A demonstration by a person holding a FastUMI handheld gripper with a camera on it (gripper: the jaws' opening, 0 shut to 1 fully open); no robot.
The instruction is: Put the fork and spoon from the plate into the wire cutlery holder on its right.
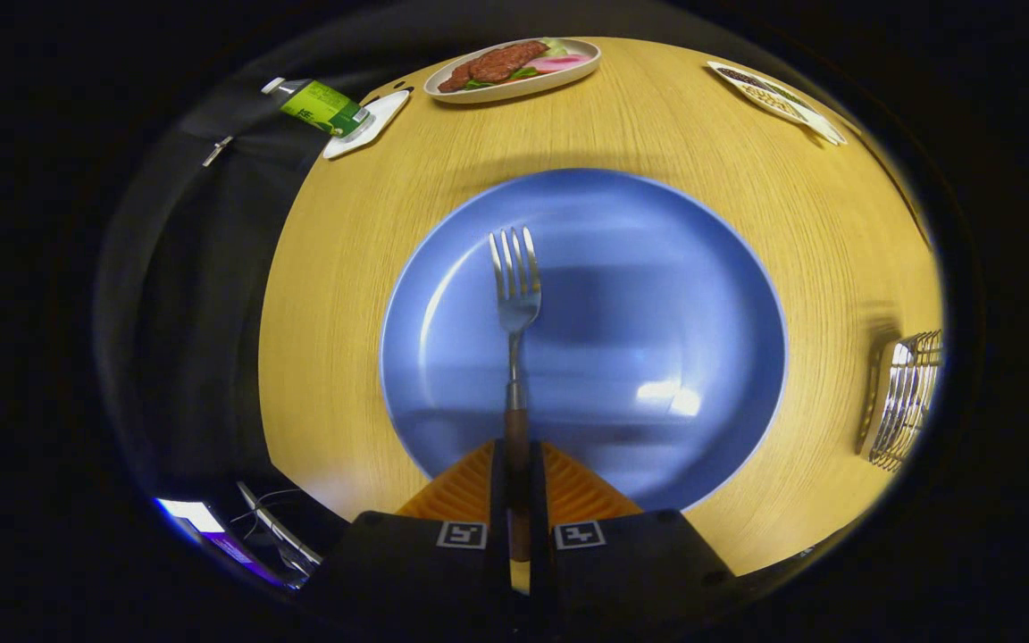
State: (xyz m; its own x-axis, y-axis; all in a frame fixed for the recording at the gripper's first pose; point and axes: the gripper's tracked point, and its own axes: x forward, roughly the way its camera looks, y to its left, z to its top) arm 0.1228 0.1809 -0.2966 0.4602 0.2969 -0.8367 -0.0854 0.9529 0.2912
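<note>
The fingers (pixel 515 464) are squeezed tight on the fork (pixel 514 295) by its brown handle — its prongs point ahead, over the blue plate (pixel 657 268). The wire cutlery holder (pixel 906 397) stands on the tabletop (pixel 675 125), off to the plate's right.

Fork (pixel 515 295) handle end hidden btwn fingers; wire cutlery holder (pixel 903 397) partly cut off.

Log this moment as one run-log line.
tongs: shut on fork handle | fork: over plate | holder: right of plate | next: carry fork to holder
</note>
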